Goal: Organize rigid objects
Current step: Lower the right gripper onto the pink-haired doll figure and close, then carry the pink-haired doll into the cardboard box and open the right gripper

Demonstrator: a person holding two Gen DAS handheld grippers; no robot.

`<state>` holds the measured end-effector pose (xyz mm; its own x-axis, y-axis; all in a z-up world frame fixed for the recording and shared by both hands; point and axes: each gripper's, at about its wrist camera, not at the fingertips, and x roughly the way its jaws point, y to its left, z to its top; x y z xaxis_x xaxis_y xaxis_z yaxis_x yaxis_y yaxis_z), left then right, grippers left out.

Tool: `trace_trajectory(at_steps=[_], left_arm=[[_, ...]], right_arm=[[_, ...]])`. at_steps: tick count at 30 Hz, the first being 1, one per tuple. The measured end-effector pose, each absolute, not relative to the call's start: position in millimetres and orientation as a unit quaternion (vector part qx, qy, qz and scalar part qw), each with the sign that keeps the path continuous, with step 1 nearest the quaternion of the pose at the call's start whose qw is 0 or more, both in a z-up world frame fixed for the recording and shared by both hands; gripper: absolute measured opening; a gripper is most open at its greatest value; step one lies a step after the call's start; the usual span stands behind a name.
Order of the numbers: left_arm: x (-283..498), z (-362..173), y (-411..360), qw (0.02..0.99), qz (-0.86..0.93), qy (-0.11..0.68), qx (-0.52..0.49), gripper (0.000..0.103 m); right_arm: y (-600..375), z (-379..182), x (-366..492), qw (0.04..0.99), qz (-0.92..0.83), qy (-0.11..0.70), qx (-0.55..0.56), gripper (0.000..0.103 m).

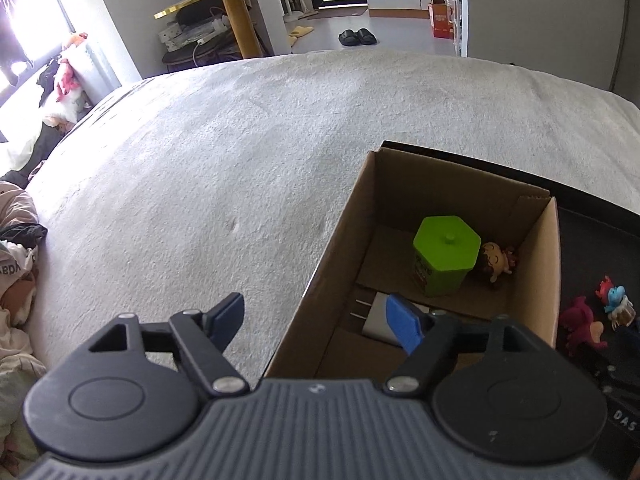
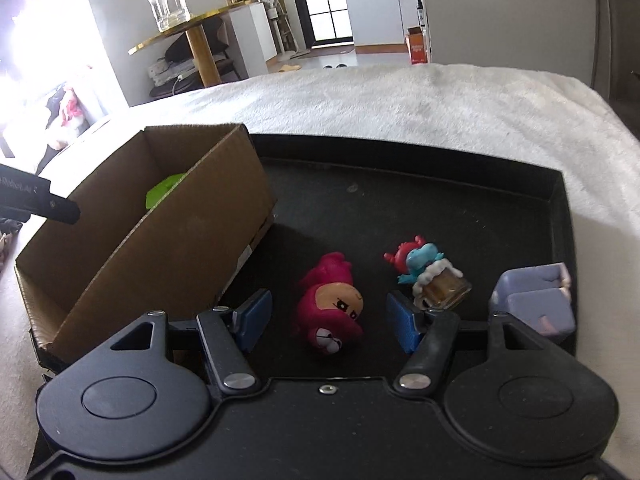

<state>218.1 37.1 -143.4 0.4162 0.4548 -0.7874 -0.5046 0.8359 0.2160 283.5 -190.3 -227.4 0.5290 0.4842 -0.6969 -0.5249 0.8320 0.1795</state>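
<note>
My right claw (image 2: 326, 322) gapes wide, empty, low over the black tray (image 2: 460, 200); the pink figurine (image 2: 334, 302) lies between its pads. Just beyond: blue-red figurine (image 2: 426, 276), lilac block (image 2: 534, 300). My left claw (image 1: 316, 320) is wide, empty, at the cardboard box (image 1: 340, 236) rim. Inside: white charger (image 1: 378, 316), green canister (image 1: 446, 254) with unreadable label, small doll (image 1: 496, 260). Tray lettering reads "DAS".

Box (image 2: 168, 232) on tray (image 2: 440, 200) left side, figurines (image 2: 336, 304) right of box, canister (image 1: 446, 254) in box
</note>
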Motion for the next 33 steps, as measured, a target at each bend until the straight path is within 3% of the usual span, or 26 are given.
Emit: trace_trajectory(at_steps=[5, 7, 8, 33], left_arm=[[218, -143, 41, 0.842, 0.287, 0.456, -0.026, 0.080], [217, -142, 43, 0.842, 0.290, 0.455, -0.029, 0.081], [217, -141, 43, 0.843, 0.288, 0.454, -0.031, 0.081], [204, -134, 37, 0.854, 0.272, 0.442, -0.029, 0.082]], right_arm=[[-185, -238, 287, 0.874, 0.285, 0.393, -0.030, 0.060], [-182, -241, 290, 0.871, 0.280, 0.402, -0.031, 0.043], [-182, -242, 292, 0.868, 0.277, 0.410, -0.029, 0.040], [-192, -235, 272, 0.870, 0.249, 0.421, -0.057, 0.042]])
